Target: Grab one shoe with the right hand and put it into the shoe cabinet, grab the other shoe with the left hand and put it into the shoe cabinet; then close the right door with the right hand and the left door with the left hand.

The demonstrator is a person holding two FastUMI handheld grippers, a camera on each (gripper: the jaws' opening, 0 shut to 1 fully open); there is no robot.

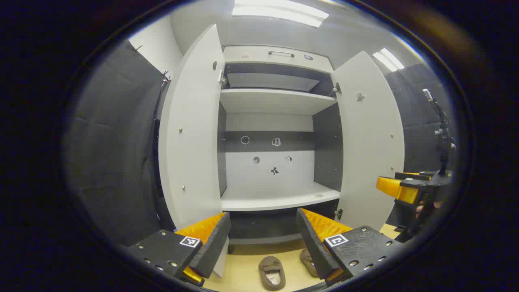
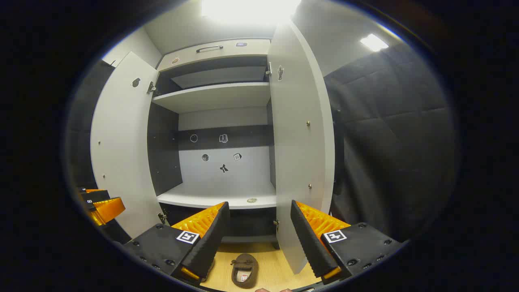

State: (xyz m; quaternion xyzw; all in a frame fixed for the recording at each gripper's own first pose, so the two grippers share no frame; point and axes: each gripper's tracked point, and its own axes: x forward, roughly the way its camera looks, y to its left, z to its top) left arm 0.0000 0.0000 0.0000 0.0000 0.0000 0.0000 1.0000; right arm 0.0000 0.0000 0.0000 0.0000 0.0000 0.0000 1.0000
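The shoe cabinet stands open ahead, with its left door (image 1: 190,142) and right door (image 1: 371,138) swung out and a bare lower shelf (image 1: 279,198). Two brown shoes lie on the wooden floor in front of it. One shoe (image 1: 272,272) is in full sight; the other shoe (image 1: 307,259) is partly hidden by a finger. My left gripper (image 1: 263,243) hangs open above them, holding nothing. In the right gripper view my right gripper (image 2: 259,239) is open above a shoe (image 2: 244,269), close to the right door (image 2: 300,134). The left gripper (image 2: 101,207) shows at the left edge.
An upper shelf (image 1: 275,99) and a top panel with a handle (image 1: 281,53) sit above the lower shelf. Dark padded walls (image 2: 389,142) close in on both sides. A black stand (image 1: 442,134) rises at the right, behind the right gripper (image 1: 399,188).
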